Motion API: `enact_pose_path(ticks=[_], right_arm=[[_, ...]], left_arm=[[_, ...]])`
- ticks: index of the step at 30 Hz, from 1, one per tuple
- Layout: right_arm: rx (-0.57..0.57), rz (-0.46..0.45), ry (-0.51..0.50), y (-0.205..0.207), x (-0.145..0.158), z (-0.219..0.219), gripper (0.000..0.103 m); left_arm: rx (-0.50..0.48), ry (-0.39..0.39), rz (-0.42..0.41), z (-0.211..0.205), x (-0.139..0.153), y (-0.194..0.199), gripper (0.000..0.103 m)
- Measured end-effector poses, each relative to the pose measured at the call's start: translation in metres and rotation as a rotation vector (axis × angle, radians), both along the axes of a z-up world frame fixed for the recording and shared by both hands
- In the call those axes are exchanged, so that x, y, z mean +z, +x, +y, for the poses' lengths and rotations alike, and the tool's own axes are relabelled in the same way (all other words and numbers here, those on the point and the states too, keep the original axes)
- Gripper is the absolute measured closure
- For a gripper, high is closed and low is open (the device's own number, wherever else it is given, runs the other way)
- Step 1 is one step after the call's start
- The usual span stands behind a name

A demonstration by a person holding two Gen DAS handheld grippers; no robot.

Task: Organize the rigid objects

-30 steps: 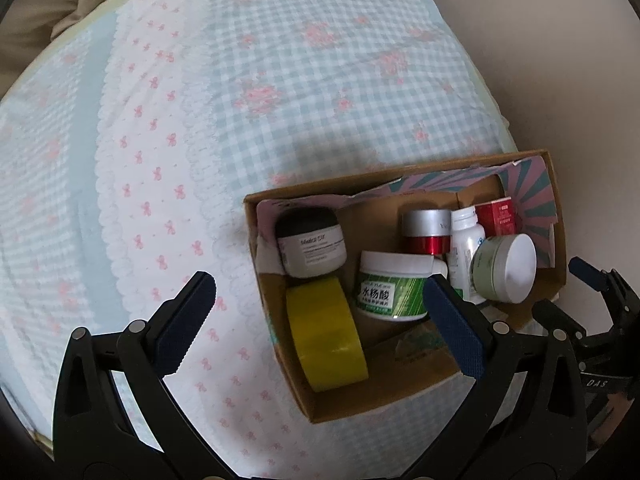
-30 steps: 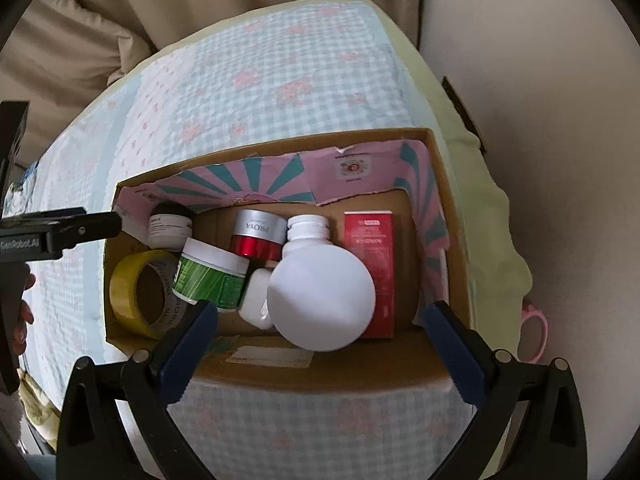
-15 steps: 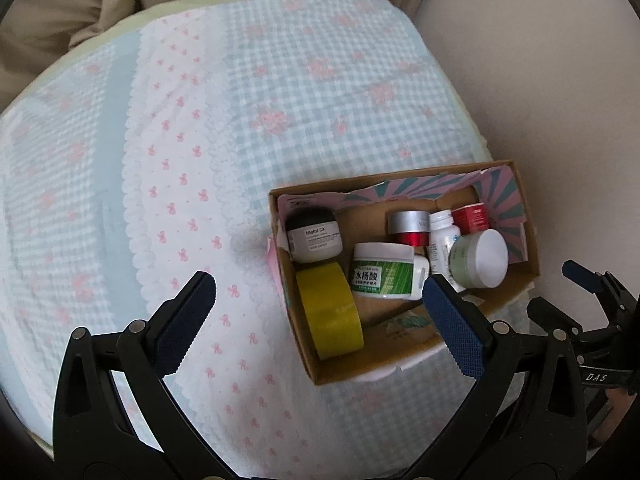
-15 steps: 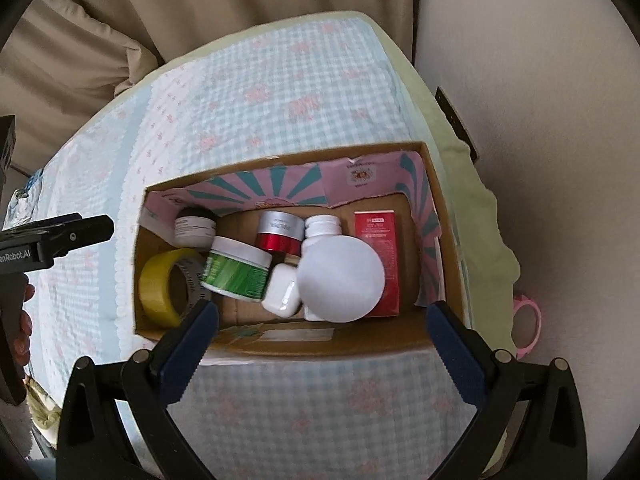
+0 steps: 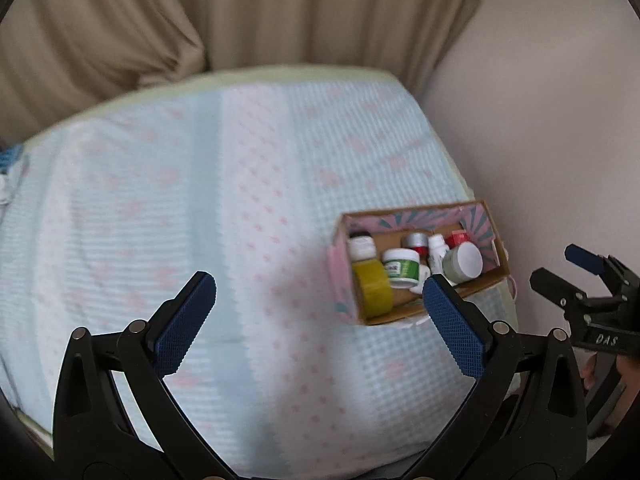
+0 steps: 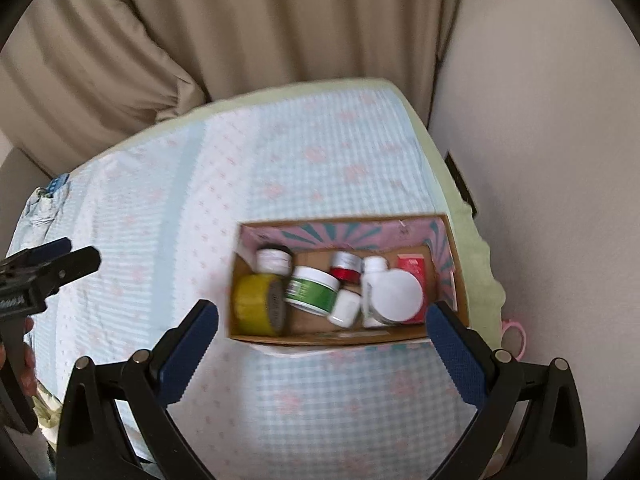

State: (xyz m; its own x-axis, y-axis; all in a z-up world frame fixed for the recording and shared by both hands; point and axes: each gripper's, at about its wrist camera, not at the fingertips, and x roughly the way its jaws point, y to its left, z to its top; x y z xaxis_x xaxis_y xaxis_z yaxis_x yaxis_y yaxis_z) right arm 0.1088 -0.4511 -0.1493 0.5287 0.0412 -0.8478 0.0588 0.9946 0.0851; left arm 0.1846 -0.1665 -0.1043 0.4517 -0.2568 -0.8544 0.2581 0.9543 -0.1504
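Cardboard box [image 6: 348, 336], holding jars and 1 tape roll [image 6: 256, 304], is set at the bed's [image 6: 200, 208] right edge, long axis crosswise, nearer the right gripper [image 6: 320, 340]; both grippers' fingers are spread wide, empty; the left gripper [image 5: 316, 320] is aimed left of it.

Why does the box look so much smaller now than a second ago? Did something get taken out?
Both grippers, left gripper and right gripper, pulled back from the cardboard box, so it looks smaller. Nothing was grabbed or dropped; both are open and empty. The yellow tape, green jar and other containers stayed put.
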Motion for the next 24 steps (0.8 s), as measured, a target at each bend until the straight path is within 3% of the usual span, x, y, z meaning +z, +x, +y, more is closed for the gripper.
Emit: enact_pose_path(ticks=[6, 9, 16, 24], right_arm=[[0.05, -0.103, -0.005, -0.021, 0.059, 0.062, 0.0], [0.079, -0.148, -0.003, -0.031, 0.082, 0.095, 0.0], [0.065, -0.23, -0.038, -0.058, 0.111, 0.143, 0.0], [0.039, -0.309, -0.099, -0.071, 0.127, 0.157, 0.0]], left_arm=[[0.083, 0.003, -0.163, 0.076, 0.065, -0.05, 0.0], [0.132, -0.001, -0.216, 0.107, 0.083, -0.066, 0.0], [0.217, -0.025, -0.315, 0.15, 0.104, -0.105, 0.0], [0.198, -0.024, -0.367, 0.149, 0.114, -0.123, 0.0]])
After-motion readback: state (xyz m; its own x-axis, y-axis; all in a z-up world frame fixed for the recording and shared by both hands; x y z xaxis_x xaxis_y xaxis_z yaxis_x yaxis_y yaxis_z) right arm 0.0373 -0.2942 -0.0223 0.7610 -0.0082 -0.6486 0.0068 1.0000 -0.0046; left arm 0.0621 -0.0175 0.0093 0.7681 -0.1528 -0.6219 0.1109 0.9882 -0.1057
